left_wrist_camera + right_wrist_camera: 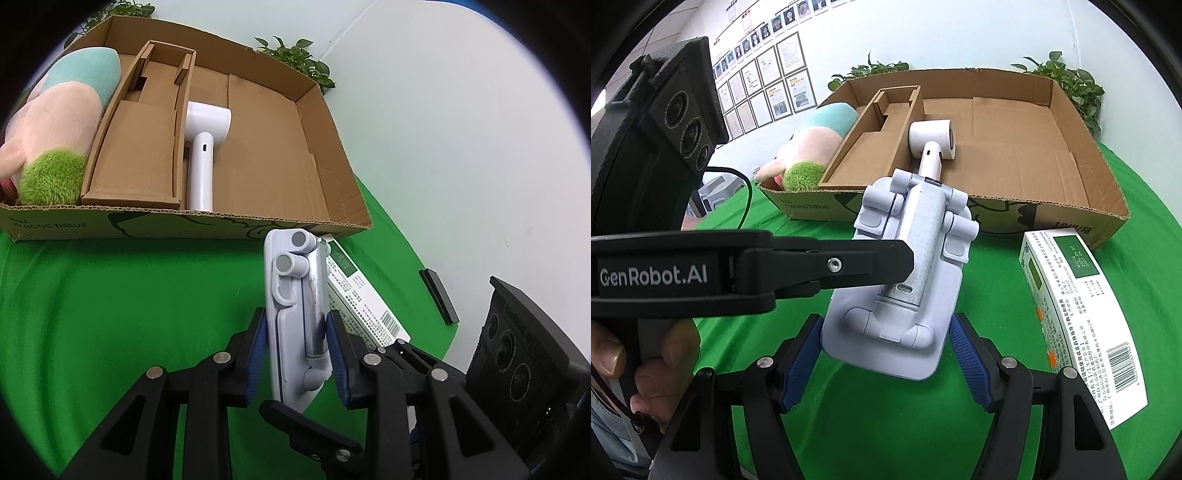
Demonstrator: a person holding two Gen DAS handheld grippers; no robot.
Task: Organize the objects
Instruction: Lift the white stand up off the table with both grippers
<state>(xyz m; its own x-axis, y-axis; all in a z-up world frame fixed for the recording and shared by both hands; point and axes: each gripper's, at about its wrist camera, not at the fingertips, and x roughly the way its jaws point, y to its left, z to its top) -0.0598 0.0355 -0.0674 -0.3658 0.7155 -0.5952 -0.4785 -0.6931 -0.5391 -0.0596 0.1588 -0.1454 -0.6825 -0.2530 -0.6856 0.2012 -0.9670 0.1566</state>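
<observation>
Left gripper (297,350) fingers pinch folded phone stand (295,314) edge-on above green counter (129,295). Right gripper (886,354) fingers spread around the stand's base, apparently not touching.

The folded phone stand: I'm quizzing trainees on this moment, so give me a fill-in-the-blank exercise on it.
1. The left gripper is shut on the ____ phone stand.
2. The white hair dryer lies inside the ____ box.
3. The medicine carton lies on the ____ cloth.
4. The plush toy sits at the box's ____ end.

Missing: folded; cardboard; green; left
</observation>
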